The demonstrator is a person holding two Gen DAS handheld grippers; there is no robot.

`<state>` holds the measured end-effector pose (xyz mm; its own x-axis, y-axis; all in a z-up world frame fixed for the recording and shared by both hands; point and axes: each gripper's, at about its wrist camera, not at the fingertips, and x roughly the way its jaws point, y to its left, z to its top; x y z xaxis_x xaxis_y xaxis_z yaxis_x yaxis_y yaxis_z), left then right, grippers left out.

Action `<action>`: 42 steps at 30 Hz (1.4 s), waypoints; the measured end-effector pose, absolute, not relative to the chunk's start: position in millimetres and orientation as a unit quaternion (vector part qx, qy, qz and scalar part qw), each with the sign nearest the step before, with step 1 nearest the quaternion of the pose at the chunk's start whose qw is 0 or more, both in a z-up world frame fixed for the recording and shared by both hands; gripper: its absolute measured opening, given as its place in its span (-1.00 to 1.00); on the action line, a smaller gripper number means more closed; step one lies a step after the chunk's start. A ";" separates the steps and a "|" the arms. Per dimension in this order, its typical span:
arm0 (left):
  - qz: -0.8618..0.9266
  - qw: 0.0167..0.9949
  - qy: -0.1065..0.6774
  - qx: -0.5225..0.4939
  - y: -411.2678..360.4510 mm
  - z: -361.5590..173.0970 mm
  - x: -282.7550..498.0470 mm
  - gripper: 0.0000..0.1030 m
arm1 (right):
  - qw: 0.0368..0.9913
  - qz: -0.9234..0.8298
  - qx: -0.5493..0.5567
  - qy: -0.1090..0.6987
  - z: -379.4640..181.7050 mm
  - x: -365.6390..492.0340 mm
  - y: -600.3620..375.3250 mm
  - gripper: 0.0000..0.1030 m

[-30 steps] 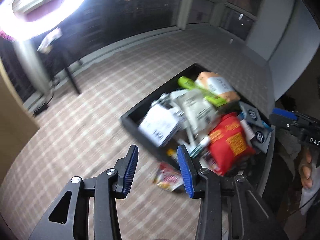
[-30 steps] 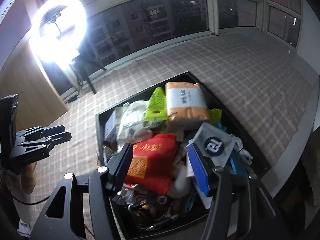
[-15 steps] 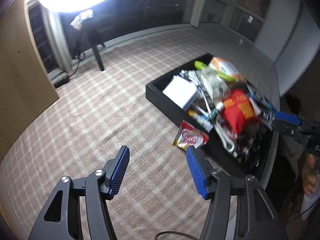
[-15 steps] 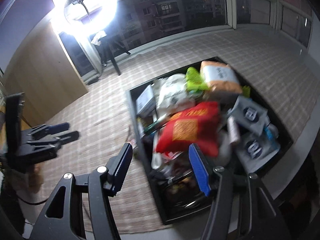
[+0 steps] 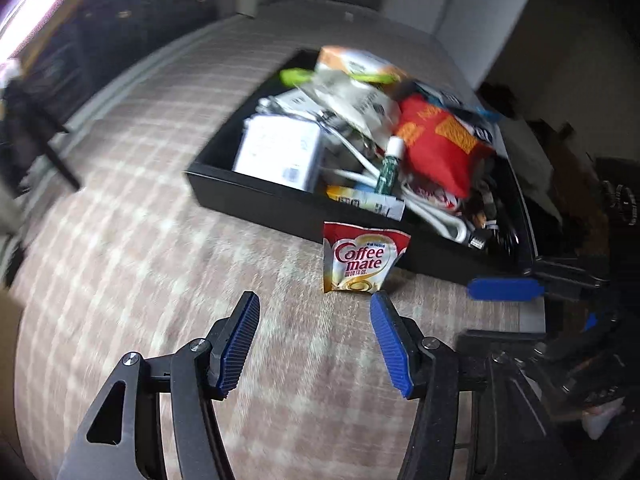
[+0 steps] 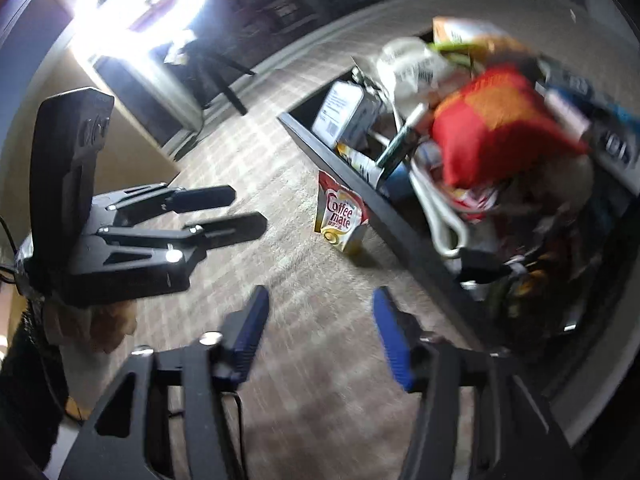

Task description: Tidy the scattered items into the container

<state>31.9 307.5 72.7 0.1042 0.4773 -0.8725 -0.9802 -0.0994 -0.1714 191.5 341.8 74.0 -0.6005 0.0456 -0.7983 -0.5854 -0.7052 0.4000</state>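
A red-and-white Coffee mate sachet (image 5: pixel 362 260) (image 6: pixel 340 216) stands on the checked cloth and leans against the near wall of the black tray (image 5: pixel 260 200) (image 6: pixel 400 220). The tray is piled with packets, among them a red bag (image 5: pixel 436 148) and a white box (image 5: pixel 280 152). My left gripper (image 5: pixel 314 304) is open just short of the sachet, with nothing between its blue pads. My right gripper (image 6: pixel 320 300) hovers over the cloth beside the tray, its jaws closing on nothing. Each gripper also shows in the other's view: the left gripper (image 6: pixel 244 210) and the right gripper's blue pad (image 5: pixel 504 289).
A bright ring light (image 6: pixel 148 4) on a tripod (image 6: pixel 216 68) stands at the back left by dark windows. A hand (image 6: pixel 108 320) holds the left gripper. The checked cloth (image 5: pixel 140 260) stretches wide to the left of the tray. The surface's edge runs past the tray's right side.
Both grippers dropped lower. The left one swung down toward the sachet and its jaws widened. The right one left the tray and now hangs over the cloth beside it, jaws narrower.
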 end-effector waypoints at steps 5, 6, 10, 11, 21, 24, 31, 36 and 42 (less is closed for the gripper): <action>0.554 0.643 0.308 -0.430 331.9 47.9 22.2 -0.09 | 0.235 0.817 -0.396 0.348 60.1 177.3 352.6 -0.39; 0.547 0.648 0.310 -0.430 336.1 44.1 20.5 -0.10 | 0.244 0.812 -0.395 0.352 57.4 174.4 355.4 -0.39; 0.525 0.670 0.308 -0.425 348.1 35.5 18.3 -0.28 | 0.268 0.797 -0.404 0.361 45.9 164.6 363.7 -0.51; 0.520 0.676 0.306 -0.423 350.5 34.3 18.5 -0.32 | 0.271 0.794 -0.407 0.360 43.7 163.4 364.4 -0.51; 0.491 0.708 0.289 -0.417 355.7 33.1 33.1 -0.72 | 0.273 0.797 -0.411 0.349 42.4 153.5 371.5 -0.76; 0.495 0.706 0.277 -0.424 349.0 39.1 31.5 -0.91 | 0.259 0.799 -0.405 0.363 45.7 156.3 372.1 -0.78; 0.519 0.709 0.273 -0.392 341.6 84.4 41.0 -0.91 | 0.244 0.821 -0.381 0.349 83.5 163.2 368.9 -0.78; 0.550 0.701 0.253 -0.377 377.4 119.0 38.1 -0.79 | 0.262 0.834 -0.355 0.332 117.5 165.6 393.9 -0.78; 0.602 0.661 0.250 -0.372 397.6 130.9 31.1 -0.32 | 0.320 0.832 -0.346 0.292 149.3 167.6 423.2 -0.43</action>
